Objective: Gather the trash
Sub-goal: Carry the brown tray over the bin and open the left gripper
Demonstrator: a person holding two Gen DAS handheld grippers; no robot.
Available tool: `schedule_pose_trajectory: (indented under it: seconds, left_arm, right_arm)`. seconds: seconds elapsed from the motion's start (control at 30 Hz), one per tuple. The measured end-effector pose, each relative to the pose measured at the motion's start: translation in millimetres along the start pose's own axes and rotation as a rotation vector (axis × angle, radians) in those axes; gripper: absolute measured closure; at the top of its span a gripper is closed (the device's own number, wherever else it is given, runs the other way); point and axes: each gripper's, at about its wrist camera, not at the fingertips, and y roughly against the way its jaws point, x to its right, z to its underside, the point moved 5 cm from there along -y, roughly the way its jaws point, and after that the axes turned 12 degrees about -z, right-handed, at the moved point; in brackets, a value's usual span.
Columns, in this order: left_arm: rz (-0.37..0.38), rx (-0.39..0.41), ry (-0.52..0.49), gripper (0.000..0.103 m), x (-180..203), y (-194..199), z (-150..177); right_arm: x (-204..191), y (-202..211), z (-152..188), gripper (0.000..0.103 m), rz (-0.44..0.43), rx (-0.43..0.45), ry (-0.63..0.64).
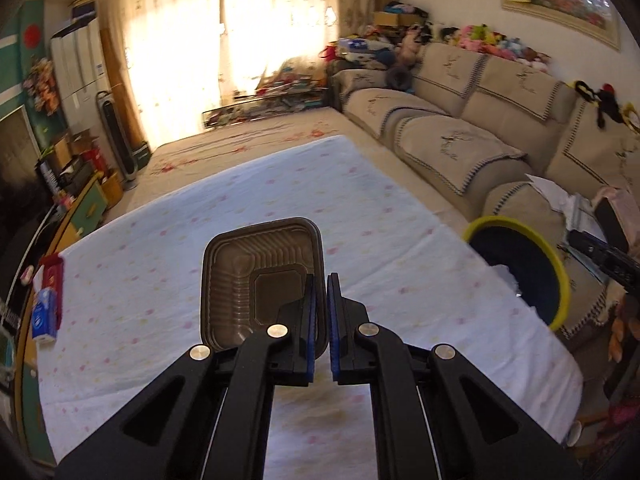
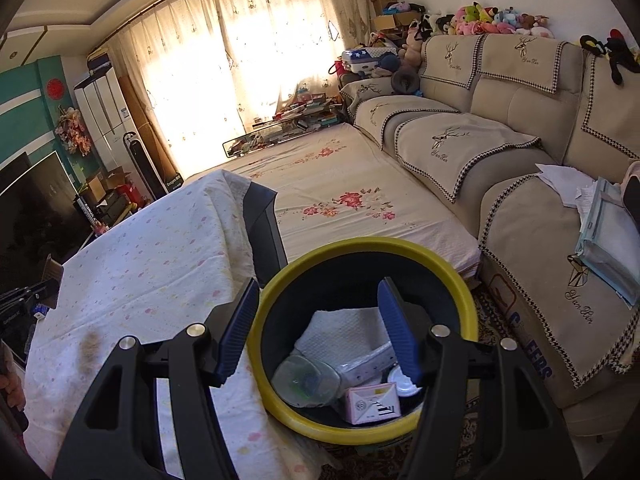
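My left gripper (image 1: 321, 280) is shut on the right rim of a brown plastic food tray (image 1: 256, 276) and holds it above the table with the white dotted cloth (image 1: 160, 280). The yellow-rimmed black trash bin (image 1: 556, 276) stands off the table's right edge. In the right wrist view my right gripper (image 2: 318, 290) is open and empty, right above the bin (image 2: 280, 396). Inside the bin lie a white paper towel (image 2: 340, 330), a clear crushed bottle (image 2: 306, 380), a pink carton (image 2: 370, 402) and a small white cup (image 2: 402, 386).
A beige sofa (image 2: 500, 128) runs along the right, with papers (image 2: 600, 224) on its near seat. A floral-covered low platform (image 2: 340, 184) lies beyond the table. A blue tissue pack (image 1: 44, 316) and a red item (image 1: 52, 276) sit at the table's left edge.
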Motion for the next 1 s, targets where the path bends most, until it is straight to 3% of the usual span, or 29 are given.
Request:
schedule_pose_trajectory:
  seconds: [0.2, 0.37, 0.53, 0.63, 0.67, 0.73, 0.87, 1.0]
  left_arm:
    - [0.19, 0.024, -0.163, 0.097, 116.7, 9.8, -24.5]
    - [0.315, -0.032, -0.253, 0.097, 198.6, -5.5, -35.1]
    - [0.333, -0.079, -0.304, 0.097, 255.9, -35.4, -36.4]
    - [0.351, -0.137, -0.283, 0.094, 274.1, -61.8, -37.3]
    - [0.357, -0.162, -0.272, 0.089, 277.5, -69.6, -36.4]
    - [0.336, -0.196, -0.256, 0.053, 284.5, -83.9, -34.0]
    - [0.304, -0.162, -0.232, 0.045, 269.7, -70.7, -31.2]
    - [0.233, -0.02, -0.182, 0.021, 220.7, -26.7, -36.2]
  right_arm:
    - [31.6, 25.8, 0.1, 0.044, 0.047, 0.028, -0.007]
    - [61.8, 45.9, -0.6, 0.044, 0.099, 0.052, -0.028]
    - [82.5, 58.6, 1.2, 0.042, 0.135, 0.065, -0.047]
    - [85.6, 63.5, 0.5, 0.04, 0.136, 0.071, -0.052]
    - [86.0, 64.6, 0.0, 0.039, 0.137, 0.072, -0.05]
    - [85.3, 66.4, -0.2, 0.039, 0.142, 0.073, -0.044]
    - [77.6, 69.7, -0.2, 0.038, 0.131, 0.073, -0.031]
    - [58.2, 72.3, -0.3, 0.036, 0.095, 0.072, -0.008]
